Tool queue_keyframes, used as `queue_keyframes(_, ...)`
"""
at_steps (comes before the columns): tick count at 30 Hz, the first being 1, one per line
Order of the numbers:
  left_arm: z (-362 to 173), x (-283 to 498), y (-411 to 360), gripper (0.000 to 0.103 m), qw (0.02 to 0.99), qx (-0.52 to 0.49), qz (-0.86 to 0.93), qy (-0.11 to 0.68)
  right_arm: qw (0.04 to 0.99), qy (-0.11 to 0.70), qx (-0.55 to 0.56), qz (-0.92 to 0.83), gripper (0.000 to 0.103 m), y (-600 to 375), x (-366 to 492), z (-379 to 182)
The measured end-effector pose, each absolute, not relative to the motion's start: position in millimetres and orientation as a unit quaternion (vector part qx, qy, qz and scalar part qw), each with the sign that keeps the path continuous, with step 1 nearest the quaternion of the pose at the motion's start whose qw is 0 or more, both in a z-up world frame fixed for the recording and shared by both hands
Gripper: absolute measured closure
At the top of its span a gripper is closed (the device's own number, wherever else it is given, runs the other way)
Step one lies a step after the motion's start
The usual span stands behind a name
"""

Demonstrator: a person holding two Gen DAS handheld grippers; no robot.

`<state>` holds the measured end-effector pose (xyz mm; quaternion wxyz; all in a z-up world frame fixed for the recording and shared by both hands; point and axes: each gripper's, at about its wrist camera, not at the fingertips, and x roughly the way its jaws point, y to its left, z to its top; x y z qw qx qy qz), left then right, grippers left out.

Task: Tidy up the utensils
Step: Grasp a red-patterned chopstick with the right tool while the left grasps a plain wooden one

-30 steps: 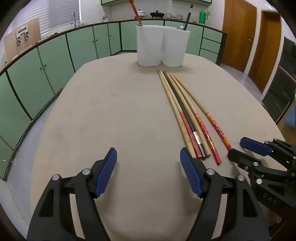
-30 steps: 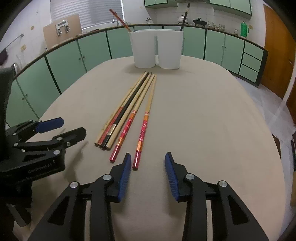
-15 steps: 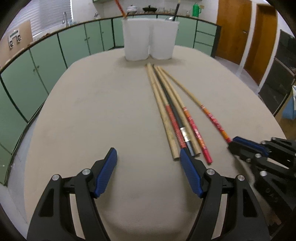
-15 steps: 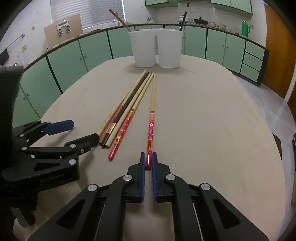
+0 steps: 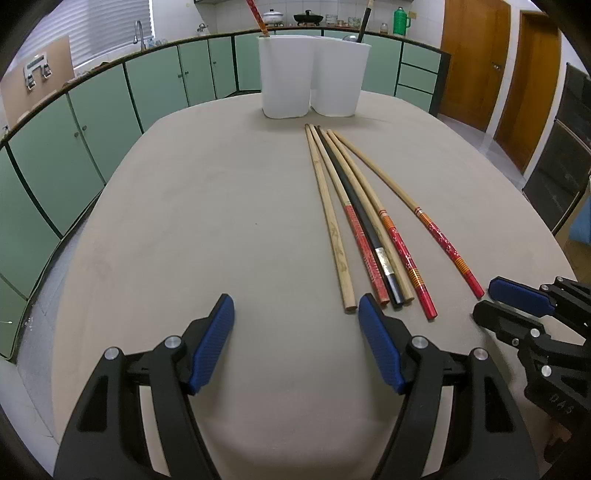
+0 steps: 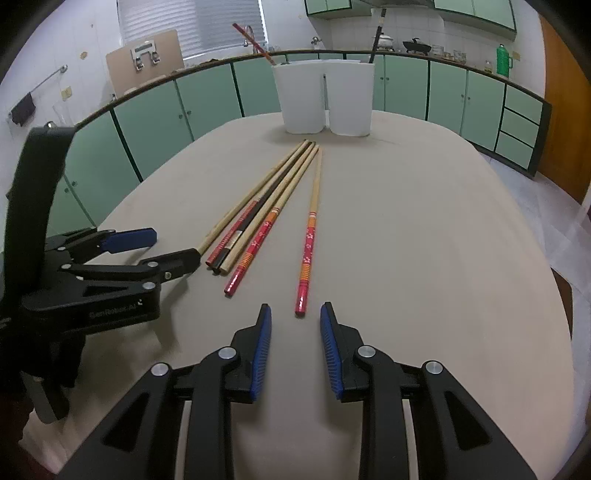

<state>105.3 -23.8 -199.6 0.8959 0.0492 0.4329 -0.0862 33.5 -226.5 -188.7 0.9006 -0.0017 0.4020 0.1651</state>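
A beige table [image 5: 184, 229] fills both views, with green cabinets [image 5: 110, 96] curving behind it. At the top centre of each frame stands a white two-part holder [image 5: 314, 85], a red chopstick [image 5: 255, 11] poking from its left half and a dark one [image 5: 365, 16] from its right.

In the left-wrist view, five chopsticks [image 5: 354, 221] lie in a tight fan right of centre, thin ends toward the holder. A sixth, the lone chopstick [image 6: 309, 236] with a red patterned end, lies apart to their right.

The left gripper [image 5: 295, 314] sits at the bottom of its frame, jaws spread wide, holding nothing; its right pad [image 5: 376, 343] is just beside the fan's near ends.

The right gripper [image 6: 295, 321] is released too. Its blue pads sit either side of the lone chopstick's red end, not touching it.
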Motion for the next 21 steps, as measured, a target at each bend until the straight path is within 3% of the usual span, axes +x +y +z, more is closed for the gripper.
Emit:
queue_keyframes(7, -200, 108, -29, 0.042, 0.896, 0.048, -0.091, 0.432, 0.902, 0.405, -0.001, 0.152, 0.078, -222, 41, -189)
queue_keyframes(12, -200, 112, -33, 0.062, 0.896, 0.044, -0.101, 0.430, 0.901, 0.409, -0.006, 0.143, 0.096, -218, 46, -190)
queue_keyframes(18, -200, 111, -46, 0.096, 0.895, 0.061, -0.110, 0.428, 0.902, 0.410, -0.007, 0.136, 0.097, -215, 47, -190)
queue_keyframes(21, -199, 111, -46, 0.096, 0.895, 0.061, -0.108, 0.428, 0.902, 0.409, -0.008, 0.137, 0.097, -216, 47, -188)
